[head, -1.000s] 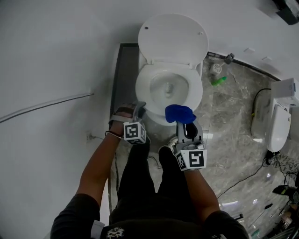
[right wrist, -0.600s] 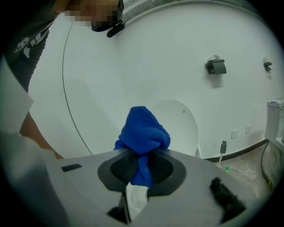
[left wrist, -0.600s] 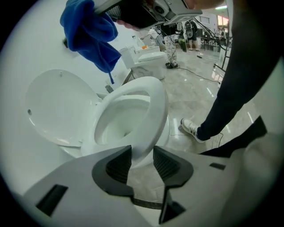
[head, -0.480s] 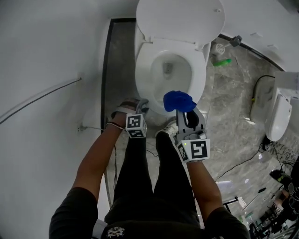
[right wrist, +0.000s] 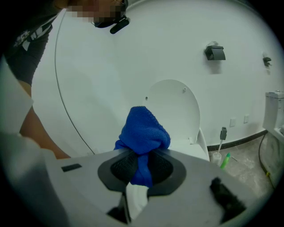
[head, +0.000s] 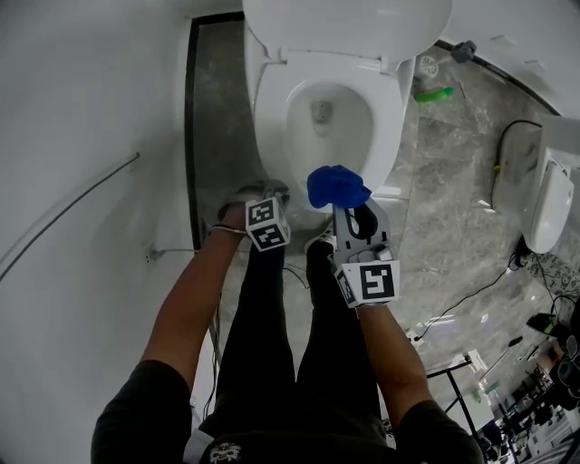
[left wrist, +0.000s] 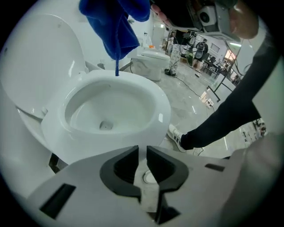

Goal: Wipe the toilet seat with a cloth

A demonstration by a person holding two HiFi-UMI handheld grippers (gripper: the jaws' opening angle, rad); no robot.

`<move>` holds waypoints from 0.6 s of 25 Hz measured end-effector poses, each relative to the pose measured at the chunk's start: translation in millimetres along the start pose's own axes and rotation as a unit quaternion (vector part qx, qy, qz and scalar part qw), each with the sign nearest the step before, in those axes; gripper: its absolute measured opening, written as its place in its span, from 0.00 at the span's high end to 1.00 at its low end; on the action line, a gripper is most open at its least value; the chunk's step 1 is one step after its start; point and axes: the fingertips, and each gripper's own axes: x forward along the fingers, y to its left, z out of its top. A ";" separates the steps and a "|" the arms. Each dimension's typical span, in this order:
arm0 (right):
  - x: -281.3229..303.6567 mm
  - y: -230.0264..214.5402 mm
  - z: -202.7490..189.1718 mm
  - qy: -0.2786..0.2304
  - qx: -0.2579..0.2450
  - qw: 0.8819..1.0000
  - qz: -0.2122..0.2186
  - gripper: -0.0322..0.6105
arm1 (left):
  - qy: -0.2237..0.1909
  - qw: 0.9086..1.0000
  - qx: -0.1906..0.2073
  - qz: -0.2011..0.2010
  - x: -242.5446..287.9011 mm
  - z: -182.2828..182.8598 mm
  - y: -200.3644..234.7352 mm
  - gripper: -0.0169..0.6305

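Two grippers are shown at the front of a toilet, the head view looking steeply down on them. The right gripper is clamped on a blue cloth. A narrow fold is pinched between the pads, and the bunched remainder stands out beyond the jaws. The cloth is held in the air over the front rim of the seat, and in the left gripper view it is seen clear of the rim, with a loose thread hanging down from it.

The left gripper is held at the front left of the toilet and is aimed across the bowl. Its jaws have just been closing and are parted by a narrow gap. Nothing is held between them.

The seat is lowered onto the bowl and the lid is raised. A green bottle is seen on the marble floor to the right of the toilet. A second toilet is seen at the right edge. The person's dark-trousered legs are placed just before the bowl.
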 end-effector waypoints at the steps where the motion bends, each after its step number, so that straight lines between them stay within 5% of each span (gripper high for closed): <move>1: 1.8 -0.9 -3.1 0.003 0.001 1.000 -0.002 0.85 | 0.000 1.000 -0.005 0.002 2.5 -0.1 0.7 0.88; 6: 15.1 -5.9 -17.5 0.024 -0.004 1.000 -0.004 0.85 | -0.014 0.999 -0.036 0.021 2.7 3.4 2.9 0.92; 9: 32.8 -8.1 -27.7 0.039 -0.015 0.999 -0.003 0.85 | -0.070 0.989 -0.126 0.044 -13.1 12.7 15.3 0.95; 12: 61.2 -20.9 -40.1 0.055 -0.022 0.998 -0.006 0.85 | -0.141 0.953 -0.254 0.084 -39.3 24.9 47.6 0.96; 15: 94.4 -36.7 -48.3 0.070 -0.016 0.997 -0.012 0.85 | -0.185 0.894 -0.388 0.123 -58.3 20.3 86.7 0.96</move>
